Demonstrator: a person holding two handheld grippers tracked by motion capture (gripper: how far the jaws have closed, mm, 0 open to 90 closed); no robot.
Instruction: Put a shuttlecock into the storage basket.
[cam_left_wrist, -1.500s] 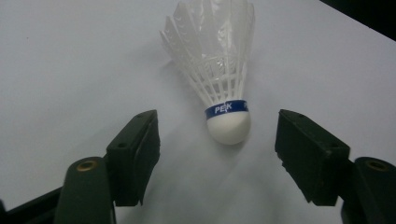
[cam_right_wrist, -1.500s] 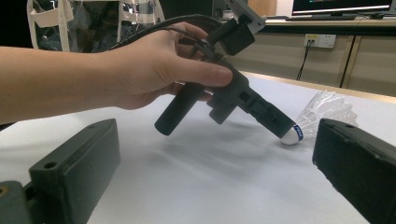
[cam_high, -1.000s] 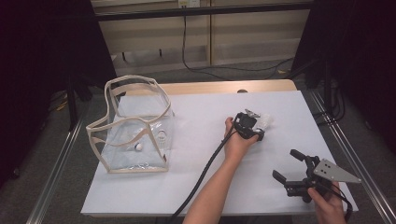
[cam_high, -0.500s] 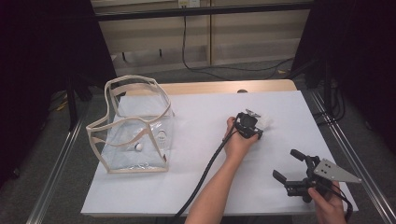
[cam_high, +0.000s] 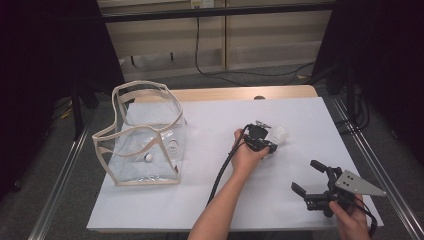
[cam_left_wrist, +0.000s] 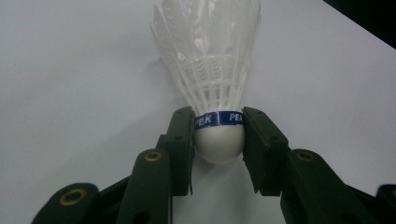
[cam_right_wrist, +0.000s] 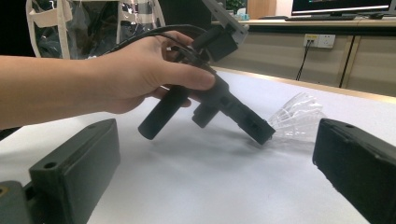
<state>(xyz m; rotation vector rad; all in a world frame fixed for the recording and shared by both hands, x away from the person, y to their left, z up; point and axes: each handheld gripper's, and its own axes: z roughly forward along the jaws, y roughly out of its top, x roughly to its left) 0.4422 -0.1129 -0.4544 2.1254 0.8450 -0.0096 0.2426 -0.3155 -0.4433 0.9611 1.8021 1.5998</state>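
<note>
A white feather shuttlecock (cam_left_wrist: 210, 60) with a blue band lies on the white table top, right of centre (cam_high: 279, 134). My left gripper (cam_left_wrist: 218, 119) is shut on its white cork base, one pad on each side. The jaws have just been closing with the cork between them. In the high view a hand holds this gripper (cam_high: 271, 144) low and tilted down at the table. My right gripper (cam_high: 306, 176) stands open near the front right corner, with nothing between its wide jaws (cam_right_wrist: 219, 158). It looks at the left gripper (cam_right_wrist: 261, 133) and the shuttlecock's feathers (cam_right_wrist: 299, 114).
A clear plastic bag with beige trim (cam_high: 145, 145) stands open on the left of the table, with small items inside. The left gripper's black cable (cam_high: 222, 172) trails back along the forearm. A metal frame rail (cam_high: 370, 165) runs along the table's right side.
The left hand and its gripper have shifted slightly towards the person, and the shuttlecock has come with them. The right gripper has stayed where it was.
</note>
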